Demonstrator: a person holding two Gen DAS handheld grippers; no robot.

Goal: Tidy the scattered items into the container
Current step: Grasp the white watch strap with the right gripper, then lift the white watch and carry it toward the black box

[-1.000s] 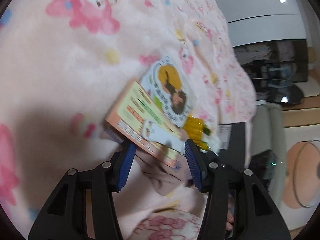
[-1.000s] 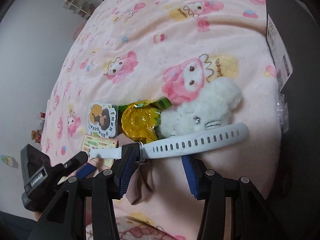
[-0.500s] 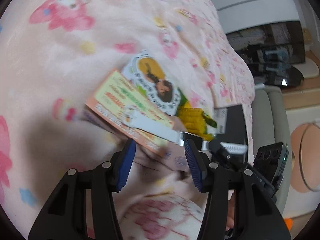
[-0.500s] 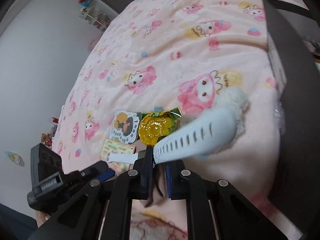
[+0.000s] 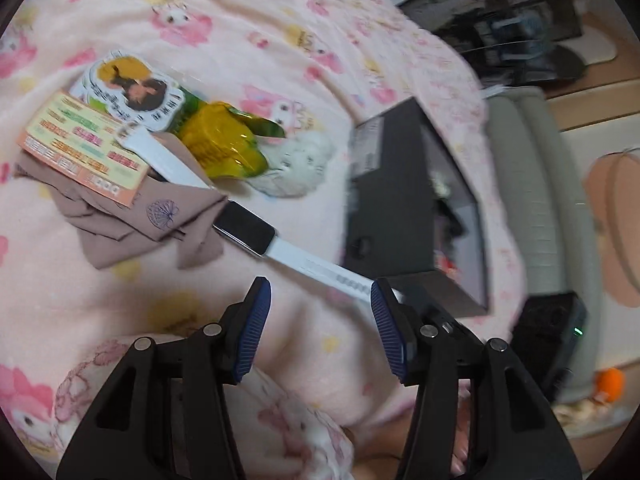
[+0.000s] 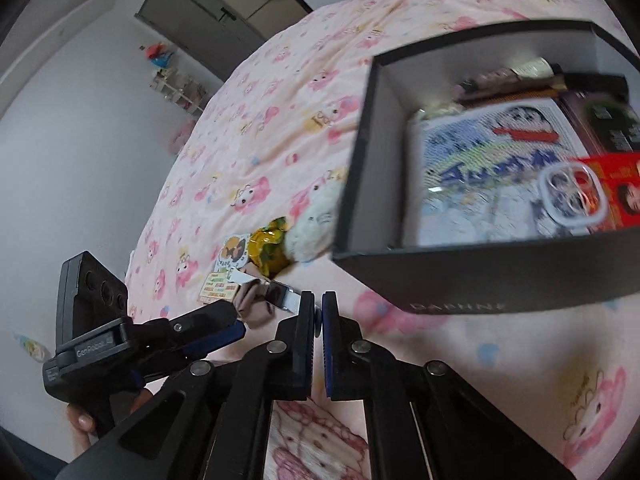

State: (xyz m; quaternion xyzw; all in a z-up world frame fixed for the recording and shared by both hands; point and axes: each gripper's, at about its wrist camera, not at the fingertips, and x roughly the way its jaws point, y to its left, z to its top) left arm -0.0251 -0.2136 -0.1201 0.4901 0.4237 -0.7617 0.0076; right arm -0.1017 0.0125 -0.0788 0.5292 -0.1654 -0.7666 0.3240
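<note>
**Watch strap pinched and drawn toward the box**

Since a second ago the right gripper (image 6: 318, 310) has gone from spread around the white strap to closed on it, and the smartwatch (image 5: 245, 229) has been pulled out from the heap, so its dark face now lies clear of the brown cloth (image 5: 132, 216). The left gripper (image 5: 320, 320) has drawn back from the orange card (image 5: 80, 148) and now hangs over the pink blanket (image 5: 280, 20) with its jaws wide apart and nothing between them.

In the right wrist view only a short silvery stretch of the watch (image 6: 272, 294) shows ahead of the nearly touching pads; the rest of the strap is hidden behind the fingers. In the left wrist view the strap runs from the watch face toward the right gripper and vanishes behind the left gripper's right pad (image 5: 386, 332).

The black box (image 6: 472, 280) sits on the bed to the right, open side up; its far corner is cut off by the frame edge. Inside, a blue-and-white cartoon pack (image 6: 488, 168), a red packet (image 6: 616, 184) and a clear ring-shaped piece (image 6: 568, 196) are blurred and hard to read.

Still on the blanket are the yellow foil snack (image 5: 224, 144), the white plush (image 5: 296, 164) just beside the box wall, and the round sticker card (image 5: 128, 88), partly overlapped by the snack.
</note>
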